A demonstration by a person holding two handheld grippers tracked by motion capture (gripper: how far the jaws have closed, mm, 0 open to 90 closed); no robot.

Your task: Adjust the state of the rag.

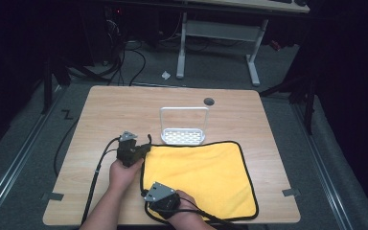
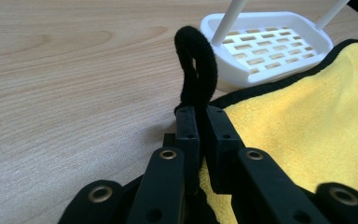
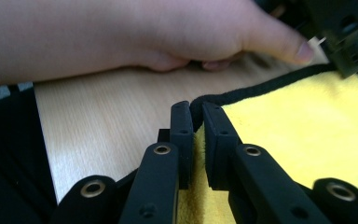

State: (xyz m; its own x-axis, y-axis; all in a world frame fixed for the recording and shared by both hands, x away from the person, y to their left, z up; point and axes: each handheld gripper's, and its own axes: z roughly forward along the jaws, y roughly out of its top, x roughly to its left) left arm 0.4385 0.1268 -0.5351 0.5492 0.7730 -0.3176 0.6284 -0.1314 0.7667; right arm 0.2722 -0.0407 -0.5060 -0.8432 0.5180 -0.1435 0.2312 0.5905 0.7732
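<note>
A yellow towel (image 1: 201,172) with a black hem lies flat on the wooden table (image 1: 124,110), toward its front right. My left gripper (image 1: 146,148) is shut on the towel's far left corner. In the left gripper view the jaws (image 2: 200,116) pinch the hem, and a black loop of hem (image 2: 196,60) stands up above them. My right gripper (image 1: 148,189) is shut on the towel's left edge near the front corner. In the right gripper view the jaws (image 3: 195,112) clamp the hem with yellow cloth (image 3: 298,126) between them.
A white slotted rack (image 1: 183,135) with a tall handle stands just behind the towel's far edge, close to my left gripper (image 3: 345,37). The person's left hand (image 3: 144,32) lies ahead of my right gripper. A round grommet (image 1: 209,101) sits near the table's back edge.
</note>
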